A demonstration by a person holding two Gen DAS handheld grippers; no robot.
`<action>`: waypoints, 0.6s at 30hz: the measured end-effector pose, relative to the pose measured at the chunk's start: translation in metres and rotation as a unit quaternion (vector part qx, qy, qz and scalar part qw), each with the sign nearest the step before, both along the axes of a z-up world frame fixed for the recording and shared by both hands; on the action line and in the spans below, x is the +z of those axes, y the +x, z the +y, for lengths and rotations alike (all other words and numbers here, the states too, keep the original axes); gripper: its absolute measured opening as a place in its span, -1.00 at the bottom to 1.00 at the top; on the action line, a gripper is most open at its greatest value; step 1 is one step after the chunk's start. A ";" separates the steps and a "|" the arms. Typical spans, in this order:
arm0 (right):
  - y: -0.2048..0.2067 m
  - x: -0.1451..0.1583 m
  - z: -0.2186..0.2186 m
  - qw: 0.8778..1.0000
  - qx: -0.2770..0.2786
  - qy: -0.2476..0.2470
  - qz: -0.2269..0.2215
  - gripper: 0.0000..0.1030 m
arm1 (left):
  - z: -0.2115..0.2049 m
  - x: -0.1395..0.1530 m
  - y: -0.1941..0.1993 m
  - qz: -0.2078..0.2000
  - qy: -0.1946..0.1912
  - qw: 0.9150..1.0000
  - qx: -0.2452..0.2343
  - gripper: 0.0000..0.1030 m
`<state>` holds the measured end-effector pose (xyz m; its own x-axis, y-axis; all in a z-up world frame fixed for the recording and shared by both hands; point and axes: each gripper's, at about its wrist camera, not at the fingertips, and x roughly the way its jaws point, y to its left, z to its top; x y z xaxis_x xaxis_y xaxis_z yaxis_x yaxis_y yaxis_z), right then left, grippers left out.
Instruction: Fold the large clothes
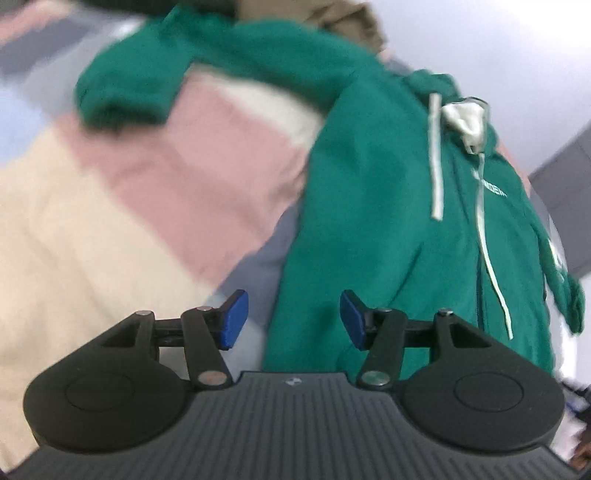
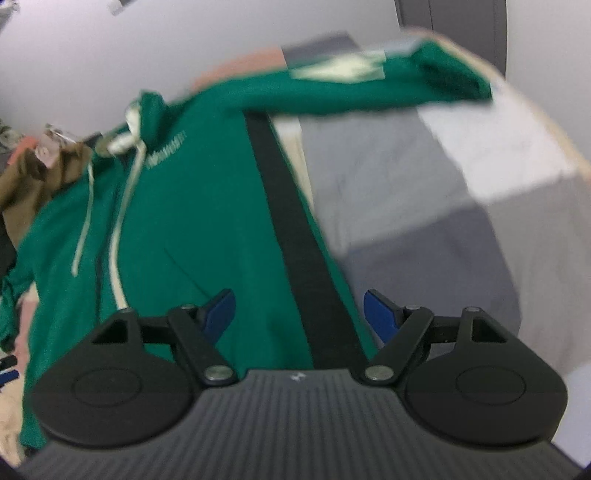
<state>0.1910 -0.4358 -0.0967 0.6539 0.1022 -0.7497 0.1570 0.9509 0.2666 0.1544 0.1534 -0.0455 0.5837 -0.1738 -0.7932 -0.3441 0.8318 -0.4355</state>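
Note:
A green hoodie (image 1: 373, 206) with white drawstrings lies spread face up on a patchwork bedspread (image 1: 110, 206). One sleeve (image 1: 147, 74) reaches out to the upper left in the left wrist view. My left gripper (image 1: 293, 319) hovers over the hoodie's lower left hem, blue pads apart, nothing between them. In the right wrist view the same hoodie (image 2: 192, 206) shows a black side stripe (image 2: 291, 229) and its other sleeve (image 2: 369, 85) stretched to the upper right. My right gripper (image 2: 299, 314) stands open over the lower hem, astride the stripe, not pressing the cloth.
A brown garment (image 2: 33, 177) is heaped beyond the hood. The bedspread (image 2: 424, 206) has grey, white, pink and cream patches. A pale wall (image 2: 110, 48) stands behind the bed, with a dark door or cabinet (image 2: 450, 26) at the upper right.

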 end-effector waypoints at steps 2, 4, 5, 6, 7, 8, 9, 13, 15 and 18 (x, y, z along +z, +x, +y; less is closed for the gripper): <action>0.001 -0.017 -0.001 1.000 0.012 0.005 0.018 0.51 | 0.011 -0.010 -0.004 0.006 -0.030 0.999 0.021 0.19; 0.002 -0.026 0.002 0.999 0.023 -0.015 0.028 0.51 | 0.018 -0.016 -0.003 0.012 -0.051 0.998 0.026 0.18; 0.002 -0.028 0.003 0.999 0.032 -0.012 0.034 0.57 | 0.021 -0.017 -0.003 0.009 -0.064 0.998 0.028 0.18; 0.002 -0.033 0.004 0.998 0.040 -0.002 0.039 0.57 | 0.022 -0.017 -0.003 0.003 -0.078 0.997 0.027 0.18; 0.003 -0.034 0.005 0.998 0.043 0.006 0.042 0.57 | 0.022 -0.019 -0.003 0.000 -0.091 0.996 0.020 0.18; 0.003 -0.034 0.004 0.998 0.047 0.013 0.042 0.57 | 0.021 -0.020 0.000 0.001 -0.098 0.995 0.012 0.18; 0.002 -0.035 0.005 0.998 0.049 0.020 0.039 0.57 | 0.019 -0.021 0.003 0.004 -0.102 0.995 0.004 0.18; -0.007 -0.031 0.001 0.994 0.070 0.080 0.012 0.55 | 0.002 -0.028 0.006 -0.002 -0.106 0.994 -0.042 0.18; -0.011 -0.029 0.003 0.991 0.092 0.098 -0.003 0.54 | -0.009 -0.028 0.005 -0.005 -0.085 0.995 -0.059 0.19; -0.013 -0.034 0.013 0.993 0.101 0.065 0.011 0.30 | -0.014 -0.032 0.002 -0.005 -0.071 0.996 -0.055 0.19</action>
<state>0.1780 -0.4228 -0.1304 0.5937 0.3266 -0.7354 -0.0261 0.9213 0.3880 0.1563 0.1392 -0.0777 0.5629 -0.3465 -0.7504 -0.2498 0.7941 -0.5541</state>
